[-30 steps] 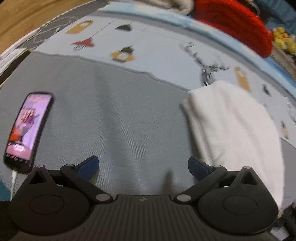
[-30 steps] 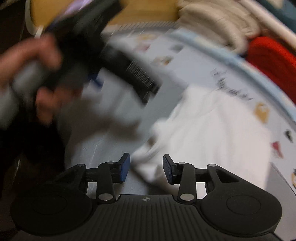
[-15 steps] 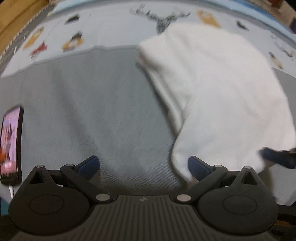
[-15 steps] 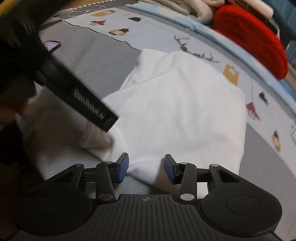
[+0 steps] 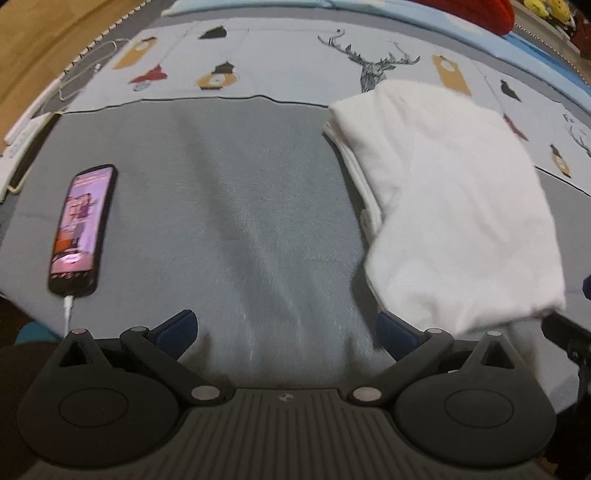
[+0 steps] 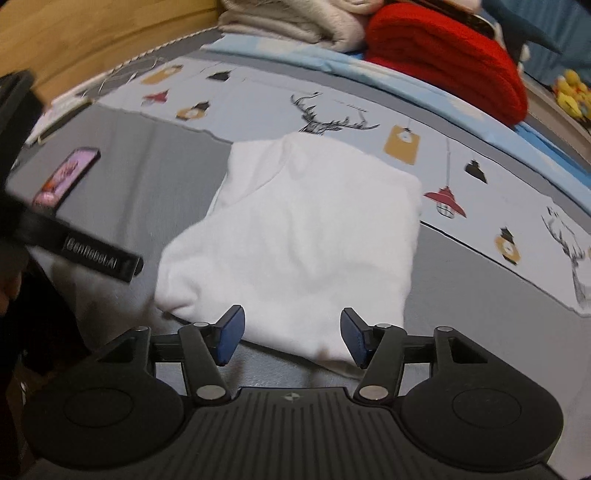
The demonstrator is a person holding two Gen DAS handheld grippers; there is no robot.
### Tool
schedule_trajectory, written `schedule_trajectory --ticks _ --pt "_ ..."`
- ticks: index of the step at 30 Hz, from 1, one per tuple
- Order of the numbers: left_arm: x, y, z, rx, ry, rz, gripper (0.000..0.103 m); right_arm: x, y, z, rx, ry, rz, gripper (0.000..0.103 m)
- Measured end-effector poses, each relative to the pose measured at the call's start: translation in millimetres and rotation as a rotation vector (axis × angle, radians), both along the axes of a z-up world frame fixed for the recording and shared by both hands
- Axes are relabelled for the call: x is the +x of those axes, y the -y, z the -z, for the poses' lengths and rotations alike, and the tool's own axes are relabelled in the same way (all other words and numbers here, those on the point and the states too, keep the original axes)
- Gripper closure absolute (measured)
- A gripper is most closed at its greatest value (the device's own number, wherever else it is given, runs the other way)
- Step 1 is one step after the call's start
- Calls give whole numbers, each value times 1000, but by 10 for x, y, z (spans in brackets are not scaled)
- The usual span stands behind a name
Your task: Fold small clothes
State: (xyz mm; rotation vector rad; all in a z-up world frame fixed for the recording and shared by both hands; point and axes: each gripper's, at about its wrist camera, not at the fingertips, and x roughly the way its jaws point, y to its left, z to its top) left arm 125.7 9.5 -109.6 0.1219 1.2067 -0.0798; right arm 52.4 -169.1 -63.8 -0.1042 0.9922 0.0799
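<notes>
A small white garment (image 5: 450, 206) lies folded into a rough rectangle on the grey and patterned bed cover (image 5: 236, 206). In the left wrist view it sits to the right of my left gripper (image 5: 286, 326), which is wide open and empty over bare grey cover. In the right wrist view the garment (image 6: 303, 236) lies just ahead of my right gripper (image 6: 291, 336), which is open and empty with its fingertips at the garment's near edge. The left gripper's body (image 6: 99, 254) shows at the left of the right wrist view.
A lit phone (image 5: 83, 229) on a white cable lies on the cover at the left. A red knit item (image 6: 443, 59) and beige folded fabric (image 6: 291, 18) are piled at the back. A wooden bed edge (image 6: 92, 33) runs along the far left.
My right gripper has opened wider and sits at the garment's near edge. My left gripper has swung left, so the garment is now at its right and the phone is more in view.
</notes>
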Motion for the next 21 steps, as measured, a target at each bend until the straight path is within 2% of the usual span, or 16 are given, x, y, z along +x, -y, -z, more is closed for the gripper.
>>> schedule_trajectory --ticks 4,13,21 --pt "-322 11 -240 -4 28 0 0 -202 39 -152 30 21 48 40" --pt "-783 85 -648 -21 90 9 0 -722 4 -392 5 77 75 38" --pt "-969 146 -774 -13 108 41 0 -840 -12 -460 19 91 98 38"
